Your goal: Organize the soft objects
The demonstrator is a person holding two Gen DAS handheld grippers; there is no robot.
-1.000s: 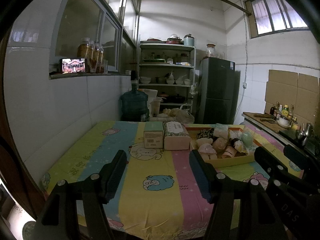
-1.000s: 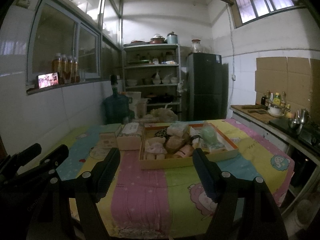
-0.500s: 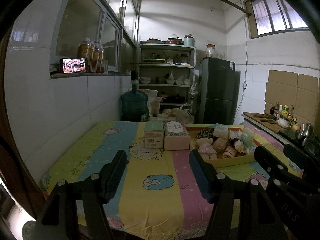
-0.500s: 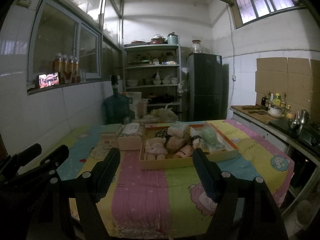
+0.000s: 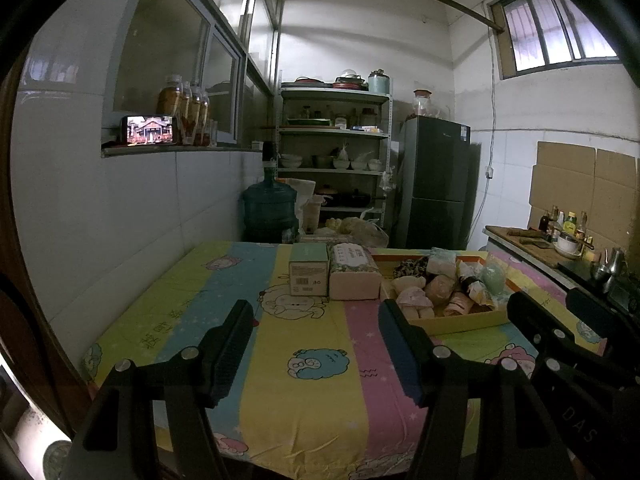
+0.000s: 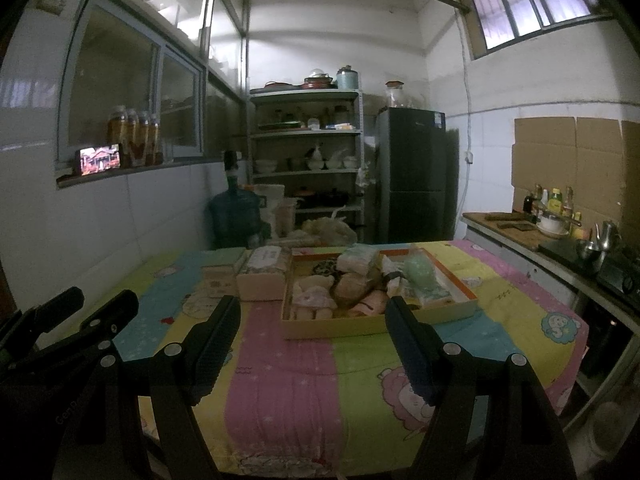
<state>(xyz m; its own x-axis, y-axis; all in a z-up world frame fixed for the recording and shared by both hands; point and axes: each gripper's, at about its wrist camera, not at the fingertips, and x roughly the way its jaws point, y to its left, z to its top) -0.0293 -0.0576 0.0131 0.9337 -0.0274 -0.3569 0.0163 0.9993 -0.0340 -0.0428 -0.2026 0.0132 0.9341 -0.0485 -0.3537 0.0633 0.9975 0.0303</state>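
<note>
Counts: two tools, two closed boxes, one shallow cardboard tray. Left tool [image 5: 316,322] and right tool [image 6: 310,316] each hang low over the near edge of the surface [image 5: 316,400], which is covered by a striped cartoon cloth. Both point slightly downward toward the far end. Jaws of both stand wide apart with only bare cloth between them; nothing is gripped.

Tray [image 6: 360,326] sits ahead of the right tool, just beyond its fingertips; from the left tool it lies ahead and to the right. It holds the soft objects [image 6: 352,286]: a pale plush toy, pinkish bundles, a leopard-print piece, a white packet and a green pouch. Exact number cannot be told, since the items overlap and the light is dim.

Green box [image 5: 309,273] and tissue pack [image 5: 354,276] stand touching side by side, straight ahead of the left tool, the pack just beside the tray's left wall.

Cut off or unclear: each tool's body runs out of the bottom of its own view; the neighbouring tool shows only as a dark partial shape at the frame edge. No hand is visible. Print on the boxes is unreadable.
</note>
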